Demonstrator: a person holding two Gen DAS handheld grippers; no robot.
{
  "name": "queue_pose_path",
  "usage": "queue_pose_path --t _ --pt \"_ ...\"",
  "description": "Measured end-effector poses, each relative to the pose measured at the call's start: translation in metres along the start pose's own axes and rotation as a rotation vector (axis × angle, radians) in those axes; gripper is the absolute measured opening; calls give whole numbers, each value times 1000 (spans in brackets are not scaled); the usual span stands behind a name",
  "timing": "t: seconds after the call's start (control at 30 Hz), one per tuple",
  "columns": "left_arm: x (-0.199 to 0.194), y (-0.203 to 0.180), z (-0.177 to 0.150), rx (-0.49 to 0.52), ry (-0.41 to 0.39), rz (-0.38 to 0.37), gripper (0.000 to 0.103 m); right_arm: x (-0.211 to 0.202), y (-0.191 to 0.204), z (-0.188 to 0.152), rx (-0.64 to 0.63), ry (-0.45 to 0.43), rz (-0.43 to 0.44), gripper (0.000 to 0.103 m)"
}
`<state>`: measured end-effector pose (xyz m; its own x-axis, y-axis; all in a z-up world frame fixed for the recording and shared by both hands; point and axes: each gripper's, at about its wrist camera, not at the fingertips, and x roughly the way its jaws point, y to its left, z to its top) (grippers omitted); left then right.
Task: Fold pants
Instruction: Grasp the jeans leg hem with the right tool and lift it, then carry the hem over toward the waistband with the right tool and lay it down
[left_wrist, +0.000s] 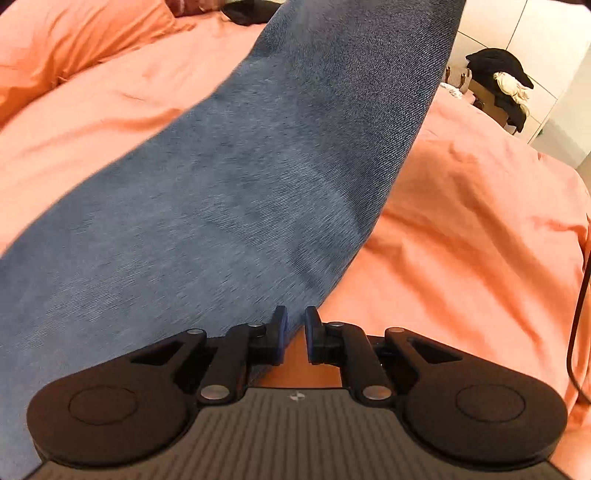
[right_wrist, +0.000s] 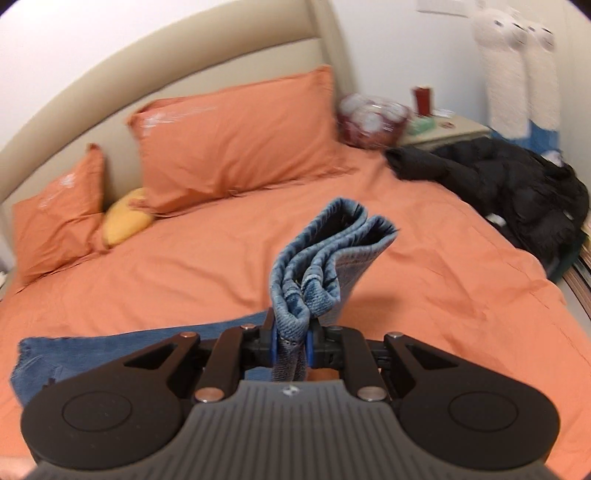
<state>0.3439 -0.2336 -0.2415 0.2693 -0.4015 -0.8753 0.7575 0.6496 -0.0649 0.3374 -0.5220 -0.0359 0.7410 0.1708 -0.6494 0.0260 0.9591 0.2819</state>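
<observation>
The blue denim pants (left_wrist: 229, 177) lie partly on the bed w/ orange cotton cover (left_wrist: 461, 229), partly lifted. The step in hand looks like the lengthwise-to-half fold — hem end being carried over toward the waist end.

The right hand-held gripper (right_wrist: 291, 341) is pinching the bunched leg hems (right_wrist: 325, 266), layers stacked between its pads and sticking up past them. The left hand-held gripper (left_wrist: 295, 334) has its jaws nearly pressed together; only a narrow gap shows, w/ the denim edge at its left pad — whether cloth is truly nipped can't be told.

Next move prob. calls for laying the hems down square on the far part, edges matched, left side holding the fabric taut.

Only the right view shows the orange pillows (right_wrist: 236, 136), black puffer jacket (right_wrist: 509, 192) on the right, and the flat denim portion near left. Only the left view shows the long leg panel stretched away.
</observation>
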Motion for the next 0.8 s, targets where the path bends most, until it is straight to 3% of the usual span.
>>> queue_pose_path --t 0.13,0.43,0.8 --pt "-35 24 -16 -16 -17 63 13 0 50 -1 -43 2 85 9" --pt "-123 94 -68 -185 -106 168 16 45 165 -30 -111 89 220 10" --pt "-145 146 -120 -300 -104 195 16 147 250 -118 -162 324 216 10"
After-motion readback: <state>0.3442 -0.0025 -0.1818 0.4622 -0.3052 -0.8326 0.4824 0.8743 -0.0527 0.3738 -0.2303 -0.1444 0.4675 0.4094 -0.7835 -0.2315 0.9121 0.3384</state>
